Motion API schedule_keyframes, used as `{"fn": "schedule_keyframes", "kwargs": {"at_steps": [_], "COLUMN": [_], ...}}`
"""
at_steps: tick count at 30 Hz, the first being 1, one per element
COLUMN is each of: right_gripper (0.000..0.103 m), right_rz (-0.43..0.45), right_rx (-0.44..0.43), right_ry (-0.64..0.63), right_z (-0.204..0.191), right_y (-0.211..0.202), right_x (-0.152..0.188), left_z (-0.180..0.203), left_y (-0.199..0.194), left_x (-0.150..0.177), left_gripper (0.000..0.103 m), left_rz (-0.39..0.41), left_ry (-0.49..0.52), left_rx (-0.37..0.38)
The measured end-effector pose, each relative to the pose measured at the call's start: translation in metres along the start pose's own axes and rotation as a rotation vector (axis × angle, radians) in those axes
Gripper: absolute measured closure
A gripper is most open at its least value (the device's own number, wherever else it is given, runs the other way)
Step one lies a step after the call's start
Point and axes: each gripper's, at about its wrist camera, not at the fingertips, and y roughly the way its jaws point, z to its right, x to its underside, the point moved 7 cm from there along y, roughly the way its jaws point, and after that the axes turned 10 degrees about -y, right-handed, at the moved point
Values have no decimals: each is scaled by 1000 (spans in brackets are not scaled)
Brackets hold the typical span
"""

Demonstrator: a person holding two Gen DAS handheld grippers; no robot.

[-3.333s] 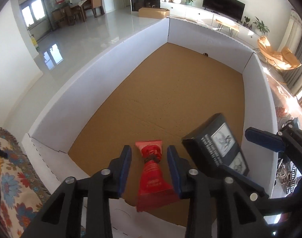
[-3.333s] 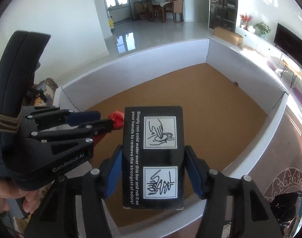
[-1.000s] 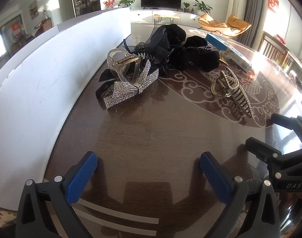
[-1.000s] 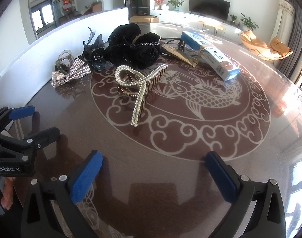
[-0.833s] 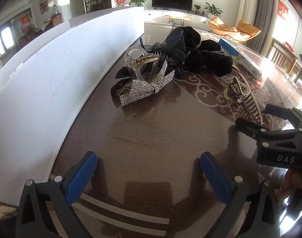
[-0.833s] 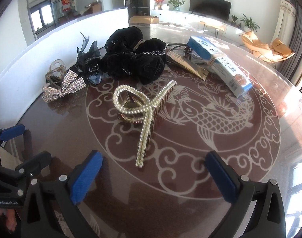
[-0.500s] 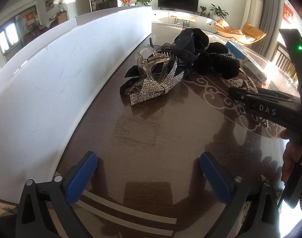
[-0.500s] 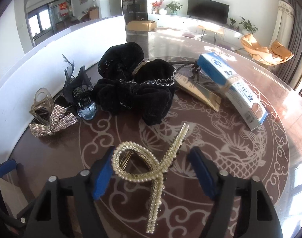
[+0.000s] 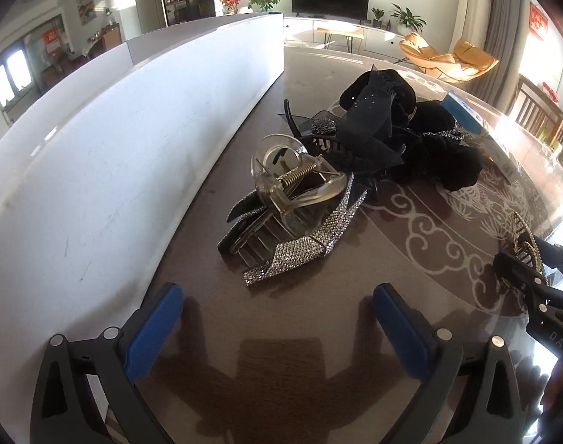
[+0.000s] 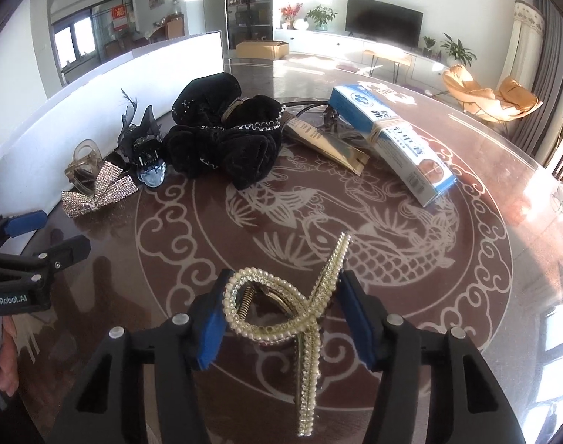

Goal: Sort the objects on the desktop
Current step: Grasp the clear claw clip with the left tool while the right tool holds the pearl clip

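Observation:
A pearl-studded hair claw [image 10: 281, 318] lies on the dark patterned table [image 10: 466, 296], and my right gripper [image 10: 283, 296] is shut on it, one blue pad against each side. The same claw [image 9: 525, 236] shows at the right edge of the left wrist view, inside the right gripper [image 9: 529, 255]. My left gripper [image 9: 277, 318] stands wide open with nothing between its pads. Just beyond it lie a rhinestone bow clip [image 9: 303, 248] and a clear hair claw [image 9: 292, 188]. The left gripper [image 10: 59, 231] also appears at the left of the right wrist view.
Black velvet bows [image 10: 229, 140] and a black feathered clip [image 10: 141, 140] are piled behind the rhinestone bow. A gold packet [image 10: 326, 144] and a blue-and-white box [image 10: 392, 137] lie farther back. A white box wall [image 9: 115, 148] runs along the table's left side.
My right gripper has moved forward over the pearl hair claw and its jaws have closed onto it. My left gripper has moved closer to the rhinestone bow and stays wide open.

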Motion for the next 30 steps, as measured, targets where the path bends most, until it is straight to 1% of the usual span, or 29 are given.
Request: {"fn": "schedule_keyframes", "kwargs": {"at_steps": [4, 6, 9, 11, 12, 13, 14, 15, 18, 20, 22, 23, 24, 25, 27, 28, 30], "right_gripper": [44, 44, 44, 44, 44, 44, 44, 44, 44, 44, 44, 44, 44, 44, 44, 44, 44], "right_rz": [1, 1, 1, 1, 1, 1, 1, 1, 1, 1, 1, 1, 0, 0, 0, 0, -1], "right_rx": [-2, -1, -1, -1, -1, -1, -1, -1, 0, -1, 0, 1, 2, 4, 6, 8, 10], "right_ry": [-1, -1, -1, -1, -1, -1, -1, -1, -2, -2, -2, -2, -3, -4, -5, -5, -6], "right_z": [3, 3, 3, 3, 3, 4, 3, 4, 4, 4, 4, 4, 4, 4, 5, 5, 5], "right_y": [2, 2, 2, 2, 2, 2, 2, 2, 3, 3, 3, 3, 3, 3, 3, 3, 3], "right_x": [0, -1, -1, -1, -1, 0, 0, 0, -1, 0, 0, 0, -1, -1, -1, 0, 0], "left_z": [10, 15, 23, 29, 32, 35, 38, 40, 43, 44, 46, 48, 48, 46, 42, 44, 49], "left_y": [11, 18, 30, 32, 32, 28, 22, 17, 6, -2, -9, -12, -13, -14, -17, -17, -15], "left_x": [-19, -28, -41, -44, -43, -42, -40, -38, -24, -13, -3, 3, 5, 8, 11, 9, 11], "left_gripper": [0, 0, 0, 0, 2, 9, 31, 47, 50, 50, 50, 49, 47, 43, 12, 9, 10], "left_rz": [12, 8, -16, -15, -13, 4, 26, 45, 53, 52, 47, 46, 47, 50, 64, 69, 48], "left_ry": [18, 16, 24, 57, 72, 92, 108, 126, 161, 177, 202, 215, 225, 230, 233, 238, 265], "left_rx": [-19, -10, 42, 65, 83, 96, 119, 132, 156, 177, 217, 231, 221, 194, 137, 128, 143]}}
